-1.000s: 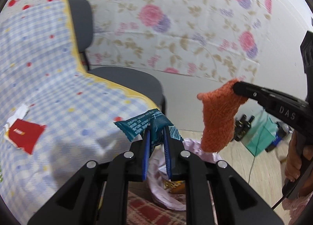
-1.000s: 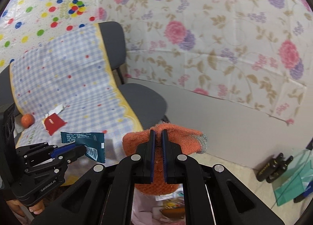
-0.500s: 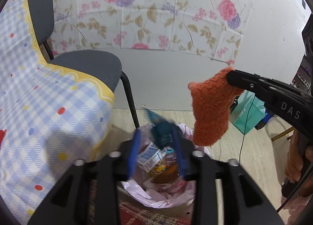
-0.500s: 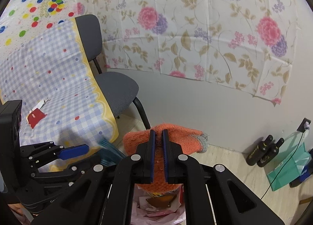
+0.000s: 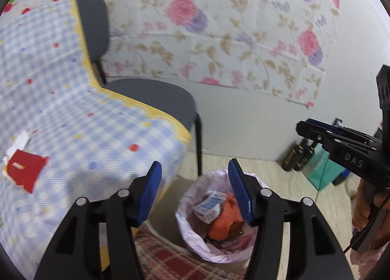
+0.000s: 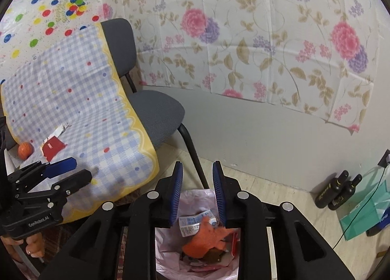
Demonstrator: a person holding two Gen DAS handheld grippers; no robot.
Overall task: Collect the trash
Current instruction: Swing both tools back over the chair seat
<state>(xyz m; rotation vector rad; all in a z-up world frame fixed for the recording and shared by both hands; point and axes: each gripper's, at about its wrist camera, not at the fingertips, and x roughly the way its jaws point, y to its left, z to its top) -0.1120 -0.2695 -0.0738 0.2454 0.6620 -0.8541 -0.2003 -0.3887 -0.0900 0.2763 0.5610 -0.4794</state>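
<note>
A bin lined with a pink bag stands on the floor by the table corner. An orange knitted glove lies inside it on other rubbish, next to a white carton. My left gripper is open and empty above the bin; it also shows in the right wrist view. My right gripper is open and empty over the bin. A red wrapper lies on the checked tablecloth.
A grey chair stands between the table and the floral wall. An orange fruit sits near the red wrapper. Two dark bottles and a teal bag stand on the floor at the right. A red patterned rug lies beside the bin.
My left gripper opened and dropped the teal packet into the bin. My right gripper opened and the orange glove fell into the bin.
</note>
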